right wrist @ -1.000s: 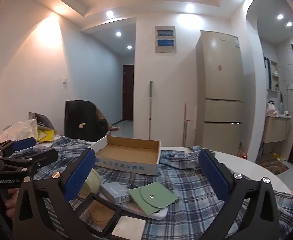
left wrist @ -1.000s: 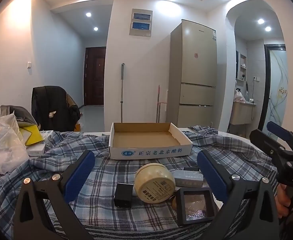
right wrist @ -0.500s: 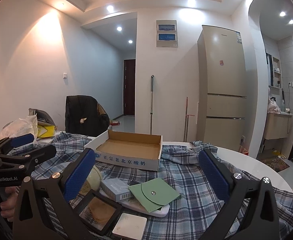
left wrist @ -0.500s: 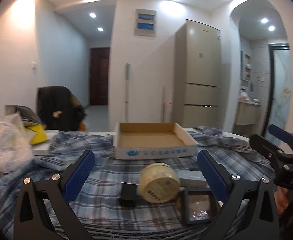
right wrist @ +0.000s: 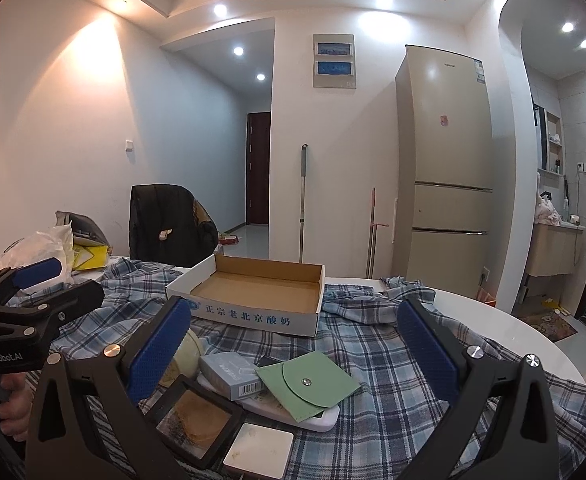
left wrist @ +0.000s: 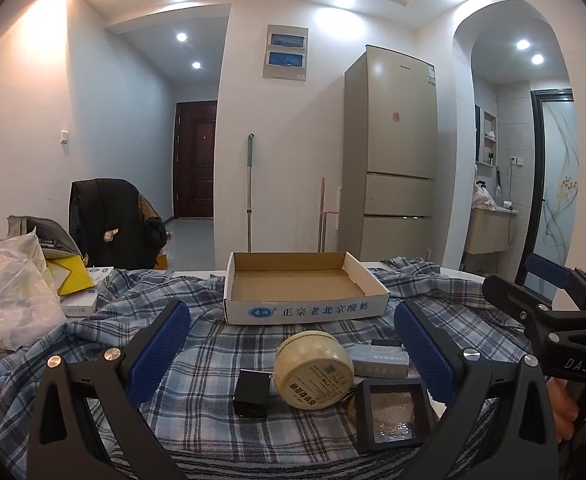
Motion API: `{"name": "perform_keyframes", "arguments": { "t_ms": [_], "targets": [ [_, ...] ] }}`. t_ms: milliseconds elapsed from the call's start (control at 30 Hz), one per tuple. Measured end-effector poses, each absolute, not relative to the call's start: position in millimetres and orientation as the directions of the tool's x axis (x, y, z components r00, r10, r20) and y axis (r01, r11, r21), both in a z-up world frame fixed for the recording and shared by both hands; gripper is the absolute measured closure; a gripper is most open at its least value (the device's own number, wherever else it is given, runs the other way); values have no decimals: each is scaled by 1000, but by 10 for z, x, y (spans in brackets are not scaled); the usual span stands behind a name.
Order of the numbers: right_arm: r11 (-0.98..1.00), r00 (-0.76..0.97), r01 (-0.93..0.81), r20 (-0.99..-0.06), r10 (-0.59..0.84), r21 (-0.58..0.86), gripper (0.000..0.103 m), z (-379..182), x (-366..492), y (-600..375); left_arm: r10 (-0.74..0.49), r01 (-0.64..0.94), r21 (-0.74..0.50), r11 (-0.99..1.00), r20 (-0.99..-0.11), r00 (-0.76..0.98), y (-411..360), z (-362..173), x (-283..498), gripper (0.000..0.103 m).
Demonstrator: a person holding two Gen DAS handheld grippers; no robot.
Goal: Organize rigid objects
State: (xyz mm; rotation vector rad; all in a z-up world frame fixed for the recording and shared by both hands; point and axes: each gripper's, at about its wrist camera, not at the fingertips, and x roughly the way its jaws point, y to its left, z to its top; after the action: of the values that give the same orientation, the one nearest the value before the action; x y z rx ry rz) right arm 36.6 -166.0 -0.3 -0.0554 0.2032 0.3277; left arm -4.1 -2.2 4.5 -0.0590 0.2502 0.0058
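Observation:
An open cardboard box (left wrist: 305, 308) (right wrist: 253, 312) with an empty brown floor stands on the plaid cloth. In front of it lie a round cream jar (left wrist: 313, 368) on its side, a small black cube (left wrist: 252, 398), a grey carton (left wrist: 379, 360) (right wrist: 233, 372), a black-framed display case (left wrist: 393, 412) (right wrist: 193, 416), a green snap pouch (right wrist: 307, 382) and a white square tile (right wrist: 259, 450). My left gripper (left wrist: 293, 356) is open above the jar. My right gripper (right wrist: 293, 356) is open above the pouch. Both hold nothing.
The round white table (right wrist: 493, 328) shows bare at the right. A plastic bag (left wrist: 9, 300), yellow packet (left wrist: 67, 276) and white box (left wrist: 81, 300) crowd the left. A chair with a dark jacket (left wrist: 109, 220) stands behind. A hand (right wrist: 9, 404) grips the left tool.
Both views have shifted slightly; the box and jar now sit a little further right in the left wrist view. Nothing on the cloth has moved, and both grippers stay open.

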Motion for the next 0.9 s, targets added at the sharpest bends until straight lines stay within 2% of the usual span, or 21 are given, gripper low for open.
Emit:
{"name": "perform_keyframes", "arguments": {
  "t_ms": [167, 367, 900],
  "targets": [
    [946, 925, -323, -218, 313, -13, 0, -1, 381, -1672, 14, -31, -69, 997, -235, 972, -3, 66, -57, 3],
    [946, 924, -324, -218, 314, -11, 0, 10, 387, -1679, -1, -13, -52, 999, -263, 965, -61, 37, 13, 4],
    [948, 929, -318, -203, 311, -5, 0, 26, 362, -1700, -1, -6, -26, 1000, -271, 962, -103, -16, 53, 0]
  ]
}}
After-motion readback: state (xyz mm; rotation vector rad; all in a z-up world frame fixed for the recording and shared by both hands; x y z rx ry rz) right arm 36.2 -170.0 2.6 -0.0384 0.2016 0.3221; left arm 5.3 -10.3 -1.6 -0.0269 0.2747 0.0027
